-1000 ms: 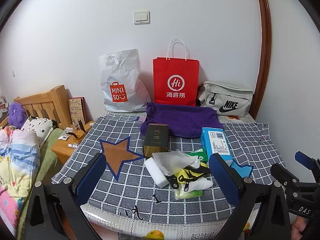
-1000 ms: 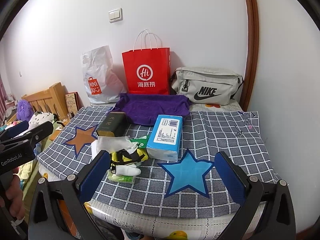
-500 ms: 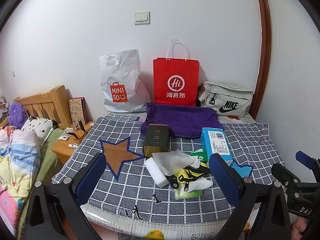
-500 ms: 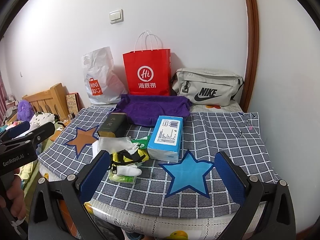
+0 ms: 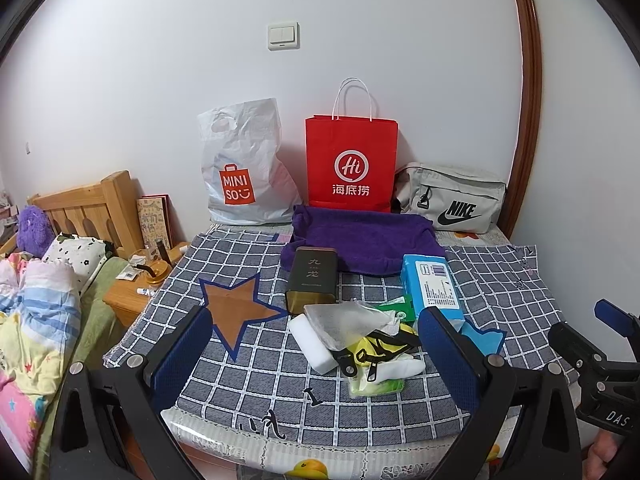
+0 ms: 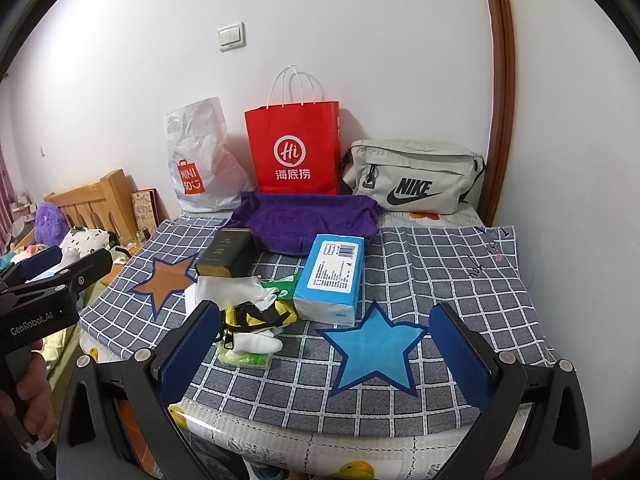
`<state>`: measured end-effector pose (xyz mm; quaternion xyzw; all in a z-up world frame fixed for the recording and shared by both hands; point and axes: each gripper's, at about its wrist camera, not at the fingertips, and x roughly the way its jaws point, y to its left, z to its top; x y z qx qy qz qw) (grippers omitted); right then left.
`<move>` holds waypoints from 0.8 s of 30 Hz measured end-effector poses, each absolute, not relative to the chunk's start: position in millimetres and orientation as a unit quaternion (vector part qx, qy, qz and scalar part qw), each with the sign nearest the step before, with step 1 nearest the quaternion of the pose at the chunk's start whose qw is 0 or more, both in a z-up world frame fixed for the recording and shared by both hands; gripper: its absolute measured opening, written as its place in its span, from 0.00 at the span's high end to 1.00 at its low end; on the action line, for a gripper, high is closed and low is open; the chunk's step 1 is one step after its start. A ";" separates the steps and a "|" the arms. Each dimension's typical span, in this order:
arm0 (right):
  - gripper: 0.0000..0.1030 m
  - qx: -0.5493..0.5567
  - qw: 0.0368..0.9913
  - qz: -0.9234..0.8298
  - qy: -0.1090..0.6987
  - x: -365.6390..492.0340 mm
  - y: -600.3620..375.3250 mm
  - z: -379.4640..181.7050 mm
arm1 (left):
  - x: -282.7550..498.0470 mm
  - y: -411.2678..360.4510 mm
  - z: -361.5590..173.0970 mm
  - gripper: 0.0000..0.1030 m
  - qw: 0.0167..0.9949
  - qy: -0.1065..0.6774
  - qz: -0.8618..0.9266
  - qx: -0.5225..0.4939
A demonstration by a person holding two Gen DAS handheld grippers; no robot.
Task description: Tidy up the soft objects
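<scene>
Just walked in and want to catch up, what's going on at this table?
Nothing is being handled yet. The left gripper and right gripper both hang open and empty at the near edge of the checked cloth. Ahead lie a purple towel, a blue tissue pack and a small jumbled pile.

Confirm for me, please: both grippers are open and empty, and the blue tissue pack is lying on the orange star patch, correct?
Not quite. The blue tissue pack lies just behind the blue star patch, well apart from the orange star patch, as the right wrist view shows. The rest holds: the left gripper and right gripper are both open and empty.
</scene>
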<state>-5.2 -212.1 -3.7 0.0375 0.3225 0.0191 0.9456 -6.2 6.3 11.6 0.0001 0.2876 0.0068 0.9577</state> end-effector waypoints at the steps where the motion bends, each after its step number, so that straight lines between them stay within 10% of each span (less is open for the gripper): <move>1: 0.00 0.038 0.946 0.019 0.322 -4.9 -212.5 -3.1 | -6.5 6.5 12.1 0.00 0.958 0.288 0.007 0.000; 24: 0.00 0.039 0.944 0.028 0.326 -0.4 -212.9 -12.4 | 6.1 16.5 8.5 0.00 0.955 0.295 0.011 -0.017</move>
